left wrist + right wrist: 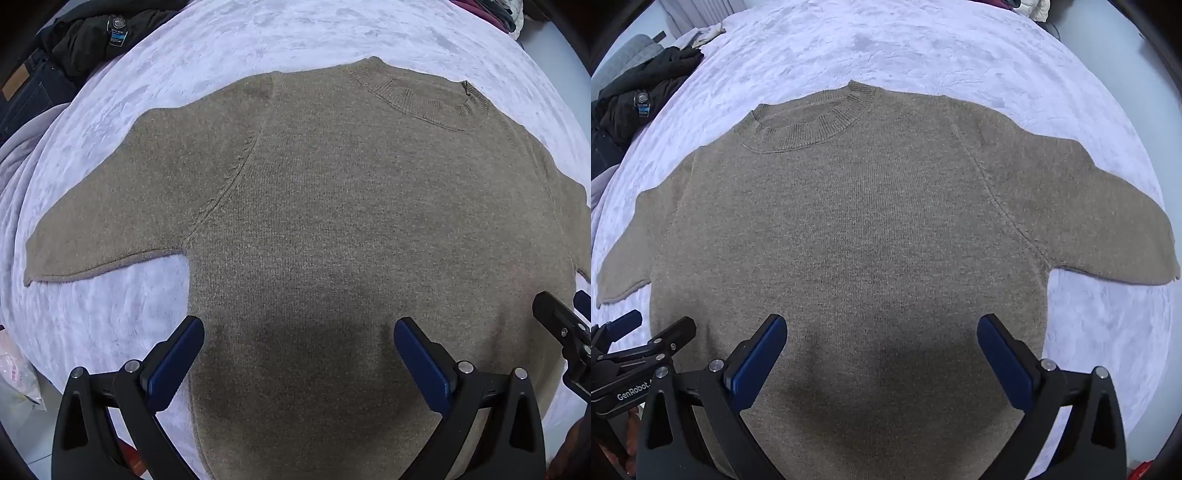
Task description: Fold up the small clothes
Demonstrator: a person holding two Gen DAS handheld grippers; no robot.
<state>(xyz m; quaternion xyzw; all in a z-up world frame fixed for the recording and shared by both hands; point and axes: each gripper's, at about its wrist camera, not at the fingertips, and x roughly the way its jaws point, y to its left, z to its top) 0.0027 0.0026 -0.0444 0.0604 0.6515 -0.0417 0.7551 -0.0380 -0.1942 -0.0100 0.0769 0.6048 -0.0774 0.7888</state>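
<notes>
Here both tools gape empty above the flat sweater (pixel 332 221): the left tool (pixel 299 347) sees jeans (pixel 26 96) upper left, the right tool (pixel 882 343) doesn't.

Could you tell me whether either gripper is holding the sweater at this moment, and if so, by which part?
Nothing is held. The left gripper and right gripper both hang open above the sweater, which lies flat on the blanket.

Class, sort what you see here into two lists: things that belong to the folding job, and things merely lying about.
Belongs to the job:
- brown knitted sweater, spread flat
- left gripper, jaws open
- right gripper, jaws open
- pale plush blanket underneath

Lying about:
- black jacket
- dark jeans
- plastic bag
</notes>
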